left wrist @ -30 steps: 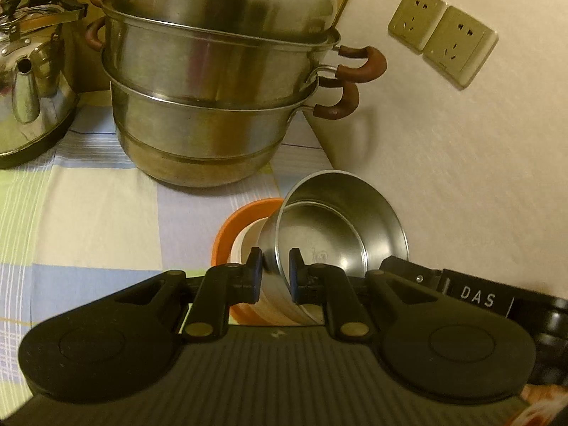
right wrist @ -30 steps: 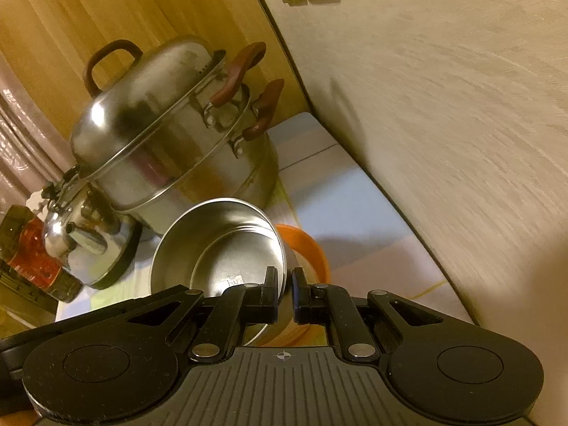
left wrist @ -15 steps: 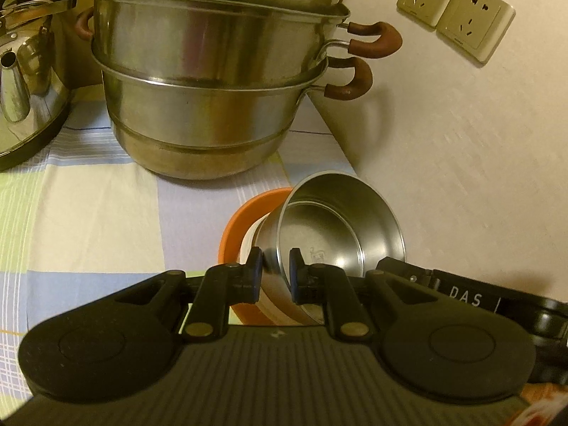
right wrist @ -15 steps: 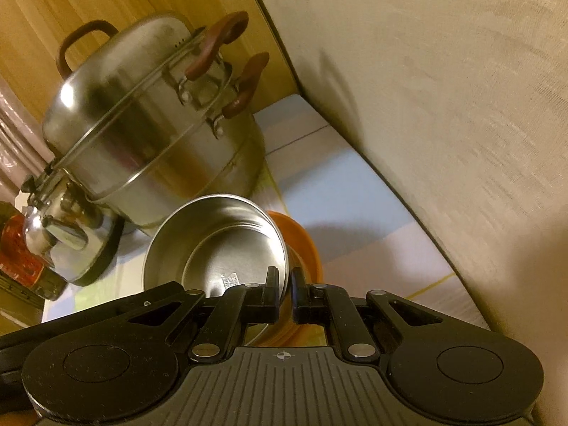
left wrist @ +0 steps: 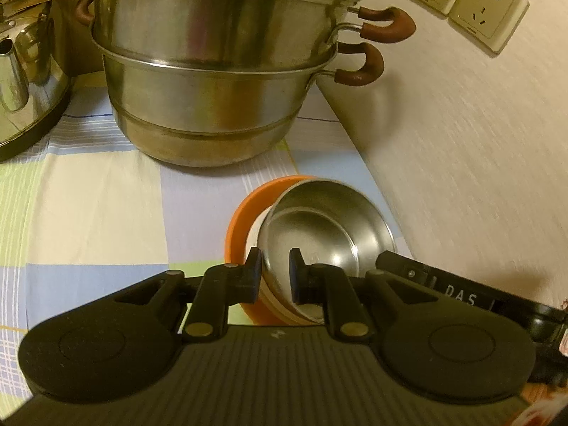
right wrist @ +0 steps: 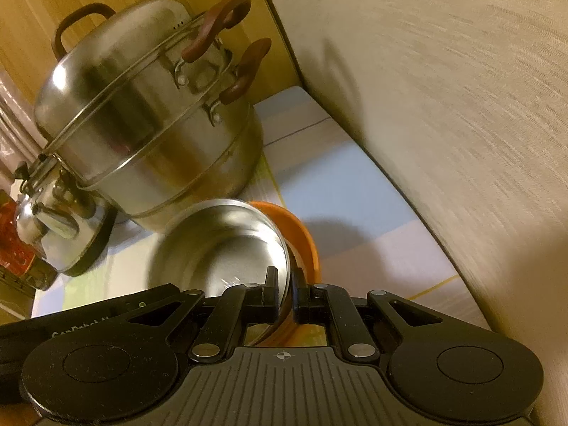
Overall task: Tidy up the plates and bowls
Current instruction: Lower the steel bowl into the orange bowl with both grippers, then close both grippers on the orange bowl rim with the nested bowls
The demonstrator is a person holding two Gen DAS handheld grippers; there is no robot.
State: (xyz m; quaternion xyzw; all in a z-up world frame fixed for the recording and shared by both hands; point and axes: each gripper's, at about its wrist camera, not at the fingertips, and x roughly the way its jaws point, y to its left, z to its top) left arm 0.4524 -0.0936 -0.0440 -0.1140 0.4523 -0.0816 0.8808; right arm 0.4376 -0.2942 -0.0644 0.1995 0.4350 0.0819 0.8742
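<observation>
A stainless steel bowl (left wrist: 337, 227) sits tilted inside an orange bowl (left wrist: 245, 209) with a white inside, on the checked tablecloth near the wall. My left gripper (left wrist: 275, 266) is shut on the steel bowl's near rim, one finger inside it and one outside. In the right wrist view the same steel bowl (right wrist: 220, 245) is pinched at its right rim by my right gripper (right wrist: 285, 284), with the orange bowl (right wrist: 301, 234) showing just behind it. The bowls' undersides are hidden by the grippers.
A big two-tier steel steamer pot (left wrist: 213, 81) with brown handles stands just behind the bowls. A steel kettle (left wrist: 21, 71) is at the far left. The wall (left wrist: 461, 159) with two sockets (left wrist: 465, 3) runs close along the right. Checked tablecloth (left wrist: 88, 195) lies to the left.
Both grippers have sunk with the steel bowl, which now lies lower and flatter in the orange bowl. The steamer pot looms nearer and higher in both views.
</observation>
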